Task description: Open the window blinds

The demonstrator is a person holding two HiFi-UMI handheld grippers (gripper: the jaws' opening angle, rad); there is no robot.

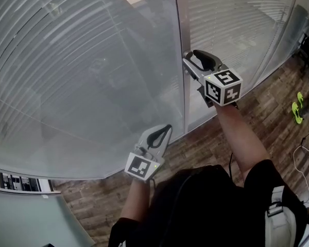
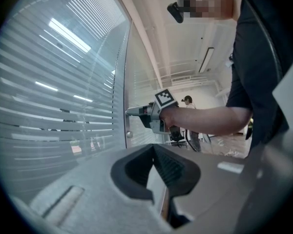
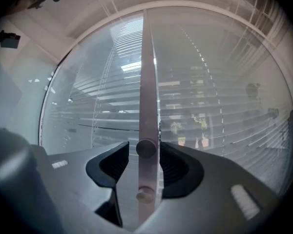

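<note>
Horizontal window blinds (image 1: 67, 66), lowered behind glass, pale slats angled, gaps showing between

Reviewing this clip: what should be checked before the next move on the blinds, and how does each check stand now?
1. Right gripper lined up on the knob: ok, knob sits between its jaws.
2. Jaws clamped on the knob: not ok, a gap shows beside it.
3. Left gripper empty: ok, jaws together on nothing.
4. Blinds open: not ok, slats cover both panes.
5. Which way the knob must move: cannot tell.
</note>
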